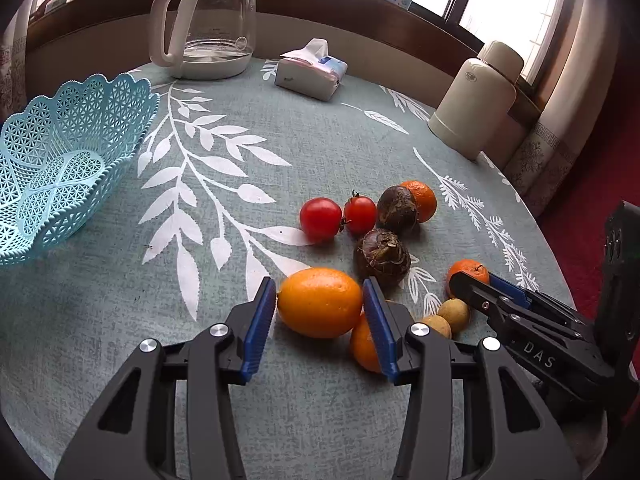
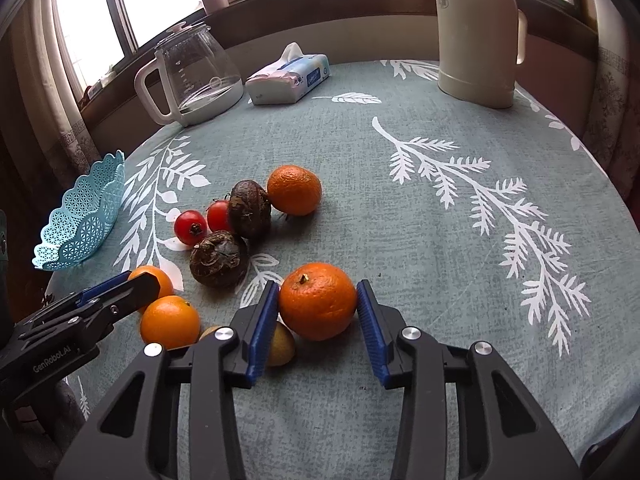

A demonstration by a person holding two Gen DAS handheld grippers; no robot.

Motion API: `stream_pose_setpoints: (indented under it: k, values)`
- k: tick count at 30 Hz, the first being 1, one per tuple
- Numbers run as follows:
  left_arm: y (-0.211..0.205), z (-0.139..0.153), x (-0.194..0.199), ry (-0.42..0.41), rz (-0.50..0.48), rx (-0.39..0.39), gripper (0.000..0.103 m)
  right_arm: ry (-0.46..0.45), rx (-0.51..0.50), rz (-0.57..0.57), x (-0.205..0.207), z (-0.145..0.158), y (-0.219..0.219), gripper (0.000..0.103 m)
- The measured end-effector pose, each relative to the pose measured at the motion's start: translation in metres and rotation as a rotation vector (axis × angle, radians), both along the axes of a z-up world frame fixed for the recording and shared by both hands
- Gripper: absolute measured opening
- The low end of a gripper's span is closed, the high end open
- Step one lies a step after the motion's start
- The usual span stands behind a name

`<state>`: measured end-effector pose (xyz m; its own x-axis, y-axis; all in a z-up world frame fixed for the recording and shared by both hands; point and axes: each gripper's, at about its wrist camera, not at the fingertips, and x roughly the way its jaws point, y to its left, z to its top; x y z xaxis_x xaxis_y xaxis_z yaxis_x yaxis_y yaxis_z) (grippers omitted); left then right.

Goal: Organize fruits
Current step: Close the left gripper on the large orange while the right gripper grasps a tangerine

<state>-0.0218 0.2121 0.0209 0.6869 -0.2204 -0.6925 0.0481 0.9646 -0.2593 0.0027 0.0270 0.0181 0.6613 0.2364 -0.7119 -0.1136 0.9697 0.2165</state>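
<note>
Left gripper (image 1: 320, 312): spread around the oval orange (image 1: 320, 302), pads just beside its sides; a firm pinch cannot be confirmed.
Right gripper (image 2: 317, 312): spread around a round tangerine (image 2: 317, 300), pads close on each side, fruit resting on the desk (image 2: 440, 240).
Basket (image 1: 60, 160): blue lattice, far left, well apart from the fruit; nothing inside it.
Loose fruit: 2 tomatoes (image 1: 320, 218), 2 dark brown bulbs (image 1: 383, 257), more tangerines, small tan fruits (image 1: 453, 314), all clustered on the desk.
Progress: judged at the start; 0 pieces in the basket, every piece left to move.
Next: close both grips, then carry leftward to the basket.
</note>
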Motion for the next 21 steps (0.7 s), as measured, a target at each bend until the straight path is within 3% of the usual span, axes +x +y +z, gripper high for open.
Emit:
stream_pose_setpoints:
  k: [7, 14, 21]
  values:
    - [0.007, 0.003, -0.014, -0.004, 0.007, 0.000, 0.047, 0.000, 0.029, -0.040, -0.004, -0.001, -0.014, 0.040]
    - [0.004, 0.000, -0.027, 0.012, -0.015, 0.049, 0.049, -0.007, 0.031, -0.039, -0.010, -0.001, -0.015, 0.040]
    - [-0.004, 0.001, -0.012, 0.016, -0.052, 0.078, 0.049, -0.004, 0.038, -0.037, -0.010, -0.002, -0.016, 0.040]
